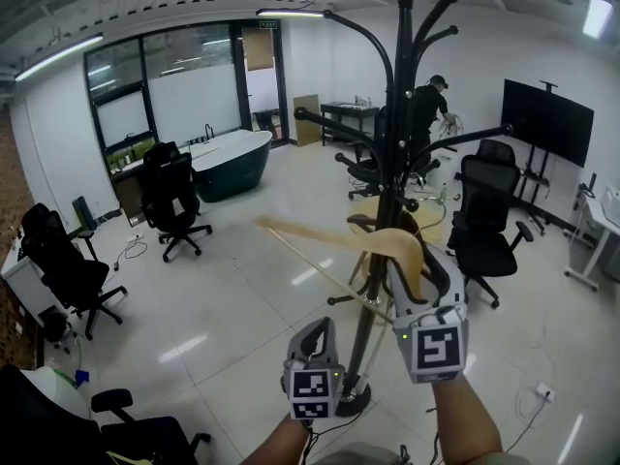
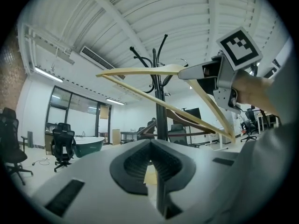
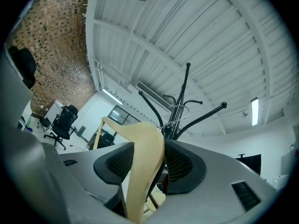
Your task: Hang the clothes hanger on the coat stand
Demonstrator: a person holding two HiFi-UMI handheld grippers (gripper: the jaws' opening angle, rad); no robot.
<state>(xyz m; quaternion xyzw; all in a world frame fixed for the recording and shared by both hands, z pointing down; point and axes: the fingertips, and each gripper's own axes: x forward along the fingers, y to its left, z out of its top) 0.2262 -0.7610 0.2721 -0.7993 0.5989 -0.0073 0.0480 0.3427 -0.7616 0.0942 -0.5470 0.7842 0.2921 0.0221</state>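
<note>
The right tool is clenched on one arm of the wooden hanger. It holds the hanger up in the air, right in front of the black coat stand. The hanger's metal hook is up near the stand's top arms. The left tool is lower, just beside the right one. Its jaws are pressed together with nothing in them. The stand is on the shiny white floor.
</note>
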